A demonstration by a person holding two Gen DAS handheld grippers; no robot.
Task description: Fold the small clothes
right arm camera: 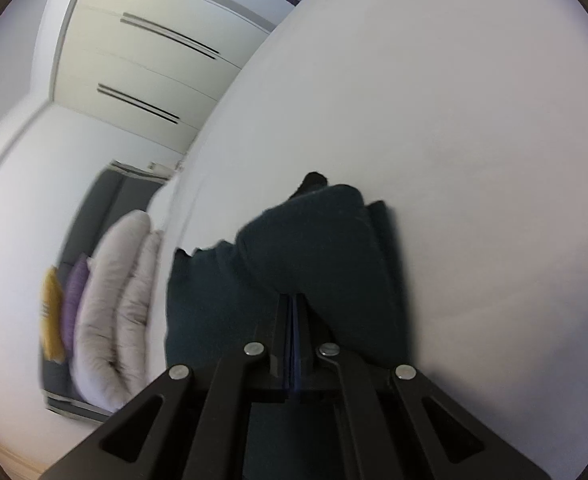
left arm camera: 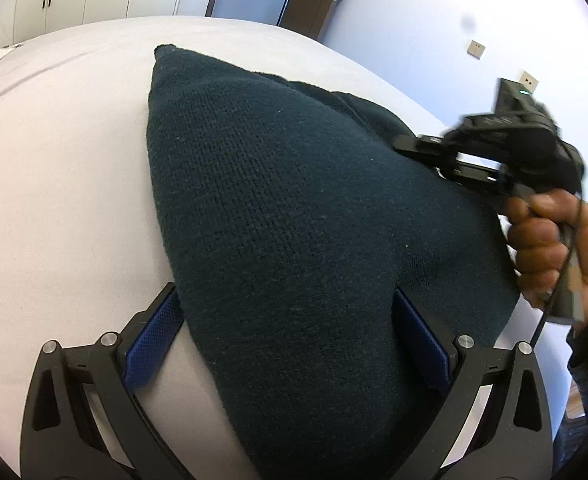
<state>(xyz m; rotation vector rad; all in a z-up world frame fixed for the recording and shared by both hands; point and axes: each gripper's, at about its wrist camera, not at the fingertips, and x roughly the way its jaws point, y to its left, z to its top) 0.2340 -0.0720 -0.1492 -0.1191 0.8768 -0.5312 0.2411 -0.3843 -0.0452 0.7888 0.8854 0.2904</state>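
On the white bed point(left arm camera: 53, 160) a dark knitted garment point(left arm camera: 285, 200) lies bunched. The left gripper point(left arm camera: 289, 332) is spread wide around its near end, pads not pressing; the right gripper point(right arm camera: 296, 312) is closed, apparently pinching an edge. Soft, limp knit (probably light) is best taken at corners.

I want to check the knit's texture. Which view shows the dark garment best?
The left wrist view: the dark garment fills the frame, sharp, its knit visible. The right wrist view shows it smaller, blurred and partly hidden behind the right gripper.
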